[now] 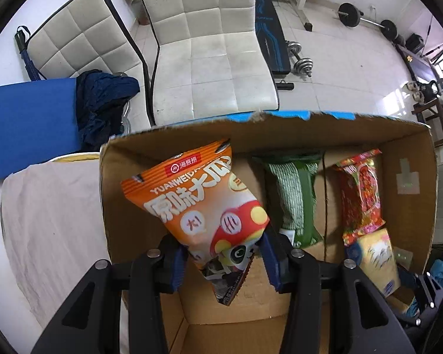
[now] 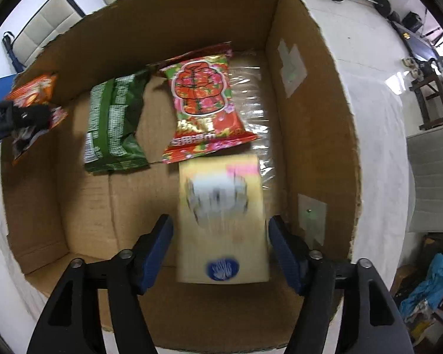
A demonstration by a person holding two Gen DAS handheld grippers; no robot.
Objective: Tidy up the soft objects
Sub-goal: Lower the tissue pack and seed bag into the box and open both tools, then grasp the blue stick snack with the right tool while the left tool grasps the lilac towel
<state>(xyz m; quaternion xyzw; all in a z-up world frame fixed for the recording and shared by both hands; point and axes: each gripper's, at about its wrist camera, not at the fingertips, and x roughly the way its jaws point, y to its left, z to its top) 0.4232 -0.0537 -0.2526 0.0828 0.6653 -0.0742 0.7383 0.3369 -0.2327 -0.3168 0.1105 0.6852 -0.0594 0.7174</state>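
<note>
We see the left gripper pinching the lower part of an orange snack bag, tilted above the left side of the cardboard box. The right gripper is spread around a yellow tissue pack — its pads apart from the pack — beside the green bag and red bag on the box floor.

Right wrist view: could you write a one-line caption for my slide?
Right tongs around a blurred yellow tissue pack inside a brown cardboard box, beside green and red snack bags.
</note>
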